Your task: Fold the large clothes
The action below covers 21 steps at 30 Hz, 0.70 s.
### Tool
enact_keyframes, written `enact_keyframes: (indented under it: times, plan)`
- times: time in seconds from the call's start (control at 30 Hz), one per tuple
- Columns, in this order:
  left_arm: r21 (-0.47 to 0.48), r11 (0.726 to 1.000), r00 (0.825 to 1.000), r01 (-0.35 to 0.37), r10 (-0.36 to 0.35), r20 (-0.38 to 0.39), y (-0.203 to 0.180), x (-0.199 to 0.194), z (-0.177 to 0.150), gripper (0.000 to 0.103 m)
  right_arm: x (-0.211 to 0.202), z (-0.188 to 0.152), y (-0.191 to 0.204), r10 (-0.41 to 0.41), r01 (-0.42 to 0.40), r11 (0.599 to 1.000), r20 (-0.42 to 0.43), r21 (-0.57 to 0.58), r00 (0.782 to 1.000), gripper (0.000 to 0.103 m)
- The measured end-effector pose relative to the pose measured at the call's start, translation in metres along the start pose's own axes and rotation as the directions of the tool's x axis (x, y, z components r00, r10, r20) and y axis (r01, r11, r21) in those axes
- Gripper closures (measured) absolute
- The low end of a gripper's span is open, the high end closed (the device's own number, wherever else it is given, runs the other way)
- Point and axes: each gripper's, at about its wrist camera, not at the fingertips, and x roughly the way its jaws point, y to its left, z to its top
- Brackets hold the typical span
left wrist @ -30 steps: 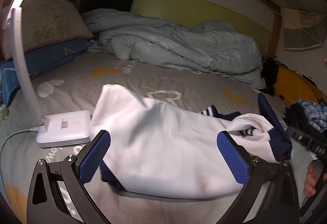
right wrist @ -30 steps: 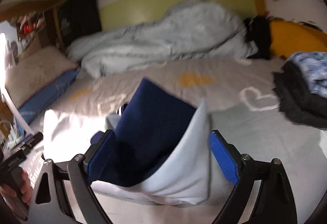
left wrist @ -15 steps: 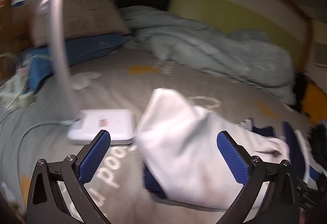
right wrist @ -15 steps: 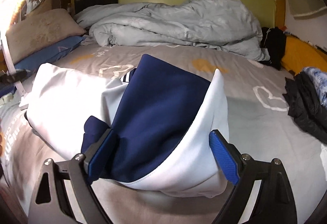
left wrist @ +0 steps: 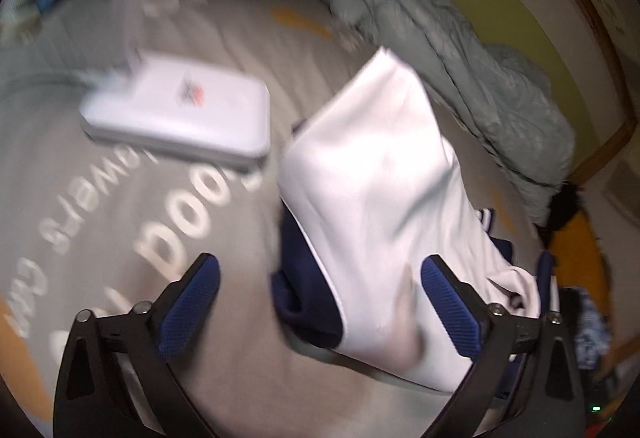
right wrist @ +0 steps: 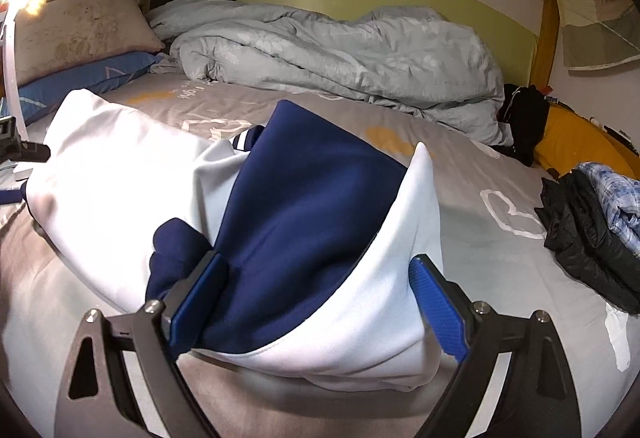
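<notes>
- The left gripper [left wrist: 320, 266] has its jaws nearly at full width and just beginning to close. The near end of the white-and-navy sports jacket [left wrist: 380, 158] lies between them, close to the right-hand pad, and neither pad presses on it.
- A second ago the jacket spanned this gripper's whole gap. Now the view has tipped downward and rolled, and the gripper sits over the jacket's navy-edged corner. I read this as lining up to pinch that corner for the next fold.
- The right gripper [right wrist: 318, 262] is also spread wide. The jacket [right wrist: 120, 178] fills its gap and touches both pads, but I cannot tell whether they squeeze it. Its view has levelled out over the last second and barely altered since.
- The jacket lies on the grey printed bedsheet [right wrist: 460, 174] near the bed's front edge, partly folded and bunched, with the navy lining showing.
- Its long axis runs along that front edge. The white end points toward the white flat lamp base [left wrist: 180, 118], just beside it. The navy-and-white end points toward the pile of dark clothes [right wrist: 580, 230] at the bed's right side.
- The rumpled pale grey quilt [right wrist: 340, 50] lies well apart, along the far edge.
</notes>
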Motion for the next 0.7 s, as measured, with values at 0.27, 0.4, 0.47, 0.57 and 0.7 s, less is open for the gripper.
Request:
enact_keyframes:
  times: [0.27, 0.4, 0.47, 0.57, 0.7]
  plan:
    - [0.088, 0.993, 0.997, 0.077, -0.079, 0.019, -0.014, 0.025, 0.0, 0.024, 0.002, 0.003, -0.004, 0.031, -0.03, 1.0, -0.018, 0.008, 0.999, 0.011]
    - [0.109, 0.985, 0.988, 0.135, -0.142, 0.06, -0.021, 0.023, 0.005, 0.062, 0.005, 0.004, 0.001, 0.015, -0.015, 1.0, -0.024, -0.017, 1.0, 0.011]
    - [0.135, 0.973, 0.976, 0.188, -0.2, 0.084, -0.032, 0.007, 0.007, 0.076, 0.005, 0.004, 0.001, 0.015, -0.015, 1.0, -0.026, -0.018, 1.0, 0.01]
    - [0.271, 0.939, 0.957, 0.212, -0.255, 0.135, -0.074, -0.027, 0.004, 0.079, 0.006, 0.006, 0.0, 0.023, -0.024, 1.0, -0.038, -0.02, 0.999, 0.01]
    - [0.466, 0.853, 0.928, 0.235, -0.34, 0.154, -0.149, -0.063, -0.018, 0.081, 0.006, 0.006, -0.002, 0.04, -0.04, 0.999, -0.042, -0.017, 0.998, 0.01]
